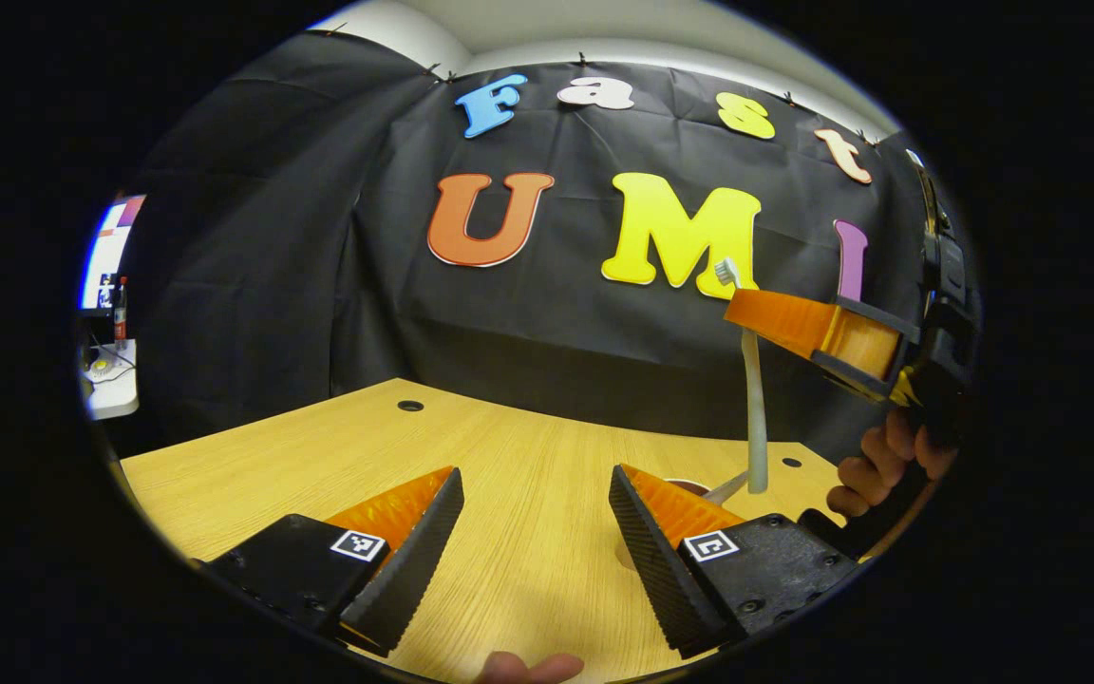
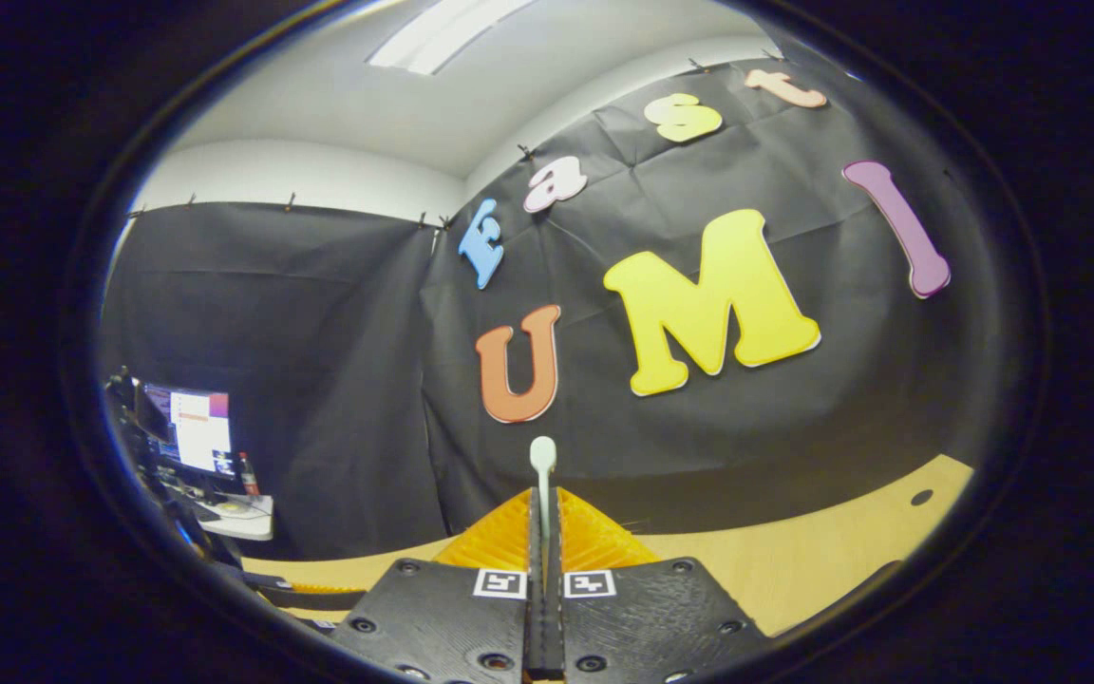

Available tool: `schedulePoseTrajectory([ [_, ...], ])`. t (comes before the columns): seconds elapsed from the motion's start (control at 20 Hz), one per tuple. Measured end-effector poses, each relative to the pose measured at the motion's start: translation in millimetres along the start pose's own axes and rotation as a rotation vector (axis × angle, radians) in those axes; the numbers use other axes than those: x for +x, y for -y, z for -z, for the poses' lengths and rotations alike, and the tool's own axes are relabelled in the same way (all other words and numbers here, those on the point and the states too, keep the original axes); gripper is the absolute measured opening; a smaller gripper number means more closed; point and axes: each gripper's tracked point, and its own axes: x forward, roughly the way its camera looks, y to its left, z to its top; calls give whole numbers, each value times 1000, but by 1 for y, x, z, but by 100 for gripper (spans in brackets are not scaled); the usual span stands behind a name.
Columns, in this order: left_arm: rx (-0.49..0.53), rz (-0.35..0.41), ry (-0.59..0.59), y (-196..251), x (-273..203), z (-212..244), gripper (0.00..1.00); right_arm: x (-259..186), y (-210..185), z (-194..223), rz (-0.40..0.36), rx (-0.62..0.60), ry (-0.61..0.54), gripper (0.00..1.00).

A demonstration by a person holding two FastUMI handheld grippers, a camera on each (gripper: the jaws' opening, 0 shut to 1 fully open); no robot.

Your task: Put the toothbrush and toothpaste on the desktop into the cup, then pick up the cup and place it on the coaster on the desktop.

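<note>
My right gripper point(image 1: 746, 318) hangs at the right of the left gripper view, shut on a white toothbrush point(image 1: 753, 408) that stands upright, bristles on top. The handle's lower end reaches down to the brown rim of the cup point(image 1: 689, 485), which is mostly hidden behind one finger of my left gripper. A pale slanted piece point(image 1: 727, 489) shows at that rim; I cannot tell what it is. My left gripper point(image 1: 536, 475) is open low over the wooden desktop point(image 1: 509, 532), nothing between its fingers. In the right gripper view the toothbrush head point(image 2: 542, 454) pokes out past the shut right gripper point(image 2: 544, 503).
A person's hand point(image 1: 875, 470) holds the right gripper. The desktop has round cable holes point(image 1: 409, 406) point(image 1: 791, 463). Beyond its left edge stand a side table with a bottle point(image 1: 118, 318) and a lit monitor point(image 2: 194, 429). The black cloth wall rises behind the desktop.
</note>
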Motion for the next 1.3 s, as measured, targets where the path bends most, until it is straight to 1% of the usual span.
schedulePoseTrajectory([
  [0.2, -14, -9, -29, -7, 3, 11, 98, 20, 8, 22, 13, -24, -4, 0],
  [0.3, -25, -10, -32, -8, 6, 11, 98, 23, 11, 30, 15, -39, -16, 2],
  [0.35, -26, -11, -32, -9, 5, 11, 98, 23, 12, 33, 16, -51, -18, 0],
  [0.45, -24, -13, -33, -8, 5, 11, 98, 23, 18, 37, 33, -89, -18, 0],
  [0.55, -6, -19, -29, -9, 6, 10, 98, 22, 20, 44, 34, -124, -26, 0],
  [0.6, 3, -26, -23, -9, 6, 9, 98, 20, 19, 49, 23, -134, -37, 3],
  [0.65, 9, -24, -20, -8, 5, 8, 98, 18, 20, 54, 16, -139, -54, 4],
  [0.75, 15, -18, -18, -8, 4, 6, 98, 8, 23, 55, 17, -143, -62, 30],
  [0.8, 17, -15, -15, -7, 5, 5, 98, 1, 23, 50, 10, -143, -46, 34],
  [0.85, 19, -11, -12, -6, 5, 4, 98, -6, 25, 44, 15, -144, -25, 47],
  [0.9, 21, -8, -10, -5, 4, 3, 98, -12, 27, 37, 22, -153, -6, 53],
  [1.0, 29, -1, -11, 1, 3, -2, 98, -23, 31, 24, 32, -171, 25, 61],
  [1.1, 38, 10, -6, 16, 4, -7, 98, -36, 34, 10, 40, -173, 50, 71],
  [1.15, 42, 14, -2, 20, 4, -10, 98, -43, 36, 2, 43, -173, 65, 80],
  [1.3, 47, 23, 13, 28, -2, -14, 98, -64, 43, -27, 56, -169, 119, 86],
])
